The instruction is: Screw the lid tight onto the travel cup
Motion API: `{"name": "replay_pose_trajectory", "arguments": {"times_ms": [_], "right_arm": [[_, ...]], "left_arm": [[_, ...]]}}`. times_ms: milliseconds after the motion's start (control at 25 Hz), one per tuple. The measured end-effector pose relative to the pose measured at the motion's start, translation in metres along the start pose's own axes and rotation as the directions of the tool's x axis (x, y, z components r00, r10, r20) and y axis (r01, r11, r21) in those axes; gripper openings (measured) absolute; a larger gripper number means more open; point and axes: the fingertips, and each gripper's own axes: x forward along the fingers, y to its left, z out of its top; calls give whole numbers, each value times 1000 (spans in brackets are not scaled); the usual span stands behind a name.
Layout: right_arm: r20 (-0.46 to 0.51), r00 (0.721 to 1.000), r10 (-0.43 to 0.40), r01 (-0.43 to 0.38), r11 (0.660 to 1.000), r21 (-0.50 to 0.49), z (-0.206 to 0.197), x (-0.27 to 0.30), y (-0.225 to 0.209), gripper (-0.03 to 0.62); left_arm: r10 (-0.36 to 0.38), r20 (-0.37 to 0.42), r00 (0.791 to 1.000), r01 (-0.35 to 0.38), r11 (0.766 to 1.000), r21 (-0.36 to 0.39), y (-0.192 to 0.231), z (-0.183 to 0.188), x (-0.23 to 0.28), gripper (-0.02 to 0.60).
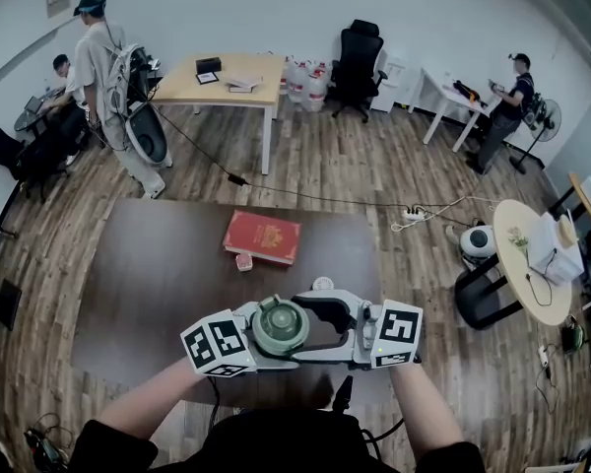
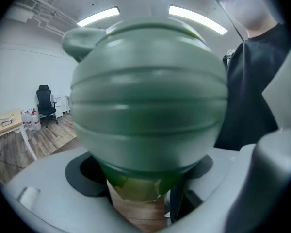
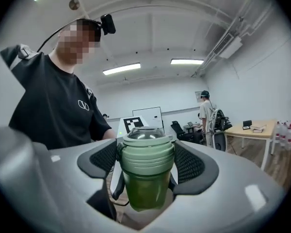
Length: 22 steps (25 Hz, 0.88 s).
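Blurred lid (image 2: 148, 96) hides most of the travel cup (image 2: 136, 188)

Dark brown table (image 1: 148, 294) with a red book (image 1: 263, 236) lying flat on it and a small pale object (image 1: 243, 261) just beside the book's near corner (too small to identify). Behind: light wooden desk (image 1: 227, 75), black office chair (image 1: 358, 55), standing person with backpack (image 1: 97, 62). At the right: another person (image 1: 505, 111), round table (image 1: 512, 264), power strip (image 1: 411, 215) on wood floor (image 1: 315, 166).

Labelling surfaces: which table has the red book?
The near dark brown table; the red book lies near its far edge. The wooden table, white desk and round table are pale.
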Motion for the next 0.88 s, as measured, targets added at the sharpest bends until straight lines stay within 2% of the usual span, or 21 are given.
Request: {"name": "replay_pose_trajectory", "arguments": {"times_ms": [80,160,200,240,320,360,400,440,480,520,560,600,680,760,800,880], "right_arm": [[16,997,-76,75,997,33,5,5,-8,371],[15,970,-244,242,968,62,4,11,-18,368],[4,937,-350,348,934,79,1,14,-22,368],[-15,889,-459,458,884,92,-3,17,-24,367],[-60,769,-637,640,763,89,-9,21,-25,367],[-73,717,-694,697,712,84,-11,22,-24,365],[-76,682,-728,732,677,81,-11,22,-24,367],[-75,666,-742,746,662,79,-11,21,-24,367],[-73,668,-740,744,664,80,-11,21,-24,368],[-70,685,-725,729,680,84,-11,21,-25,371],[-60,714,-698,700,709,86,-10,20,-24,371],[-34,755,-655,655,751,85,-6,19,-22,371],[77,844,-531,525,847,86,11,10,-13,379],[160,903,-398,391,917,73,25,-5,-8,394],[156,927,-340,336,940,51,25,-11,-9,400],[77,971,-227,228,974,-3,10,-15,-12,401]], "left_arm": [[40,16,999,-39,999,-28,10,1,-4,410],[98,10,995,-98,994,-58,23,-2,-8,410],[128,1,992,-128,989,-70,30,-6,-9,408],[154,-8,988,-154,985,-78,35,-9,-9,408],[188,-21,982,-189,979,-80,40,-15,-7,408],[192,-18,981,-193,978,-84,40,-16,-5,408],[190,-9,982,-190,977,-93,40,-15,-4,410],[187,0,982,-186,977,-101,39,-14,-3,410],[184,5,983,-182,978,-105,39,-13,-3,410],[181,5,983,-180,978,-103,40,-12,-3,410],[177,3,984,-176,980,-97,40,-12,-3,410],[168,3,986,-167,982,-92,39,-11,-4,411],[128,16,992,-126,988,-89,34,-8,-6,411],[59,41,997,-56,995,-79,23,-3,-8,411],[23,49,999,-20,997,-68,16,-1,-8,411],[-35,41,999,37,999,-38,3,1,-7,411]]}}
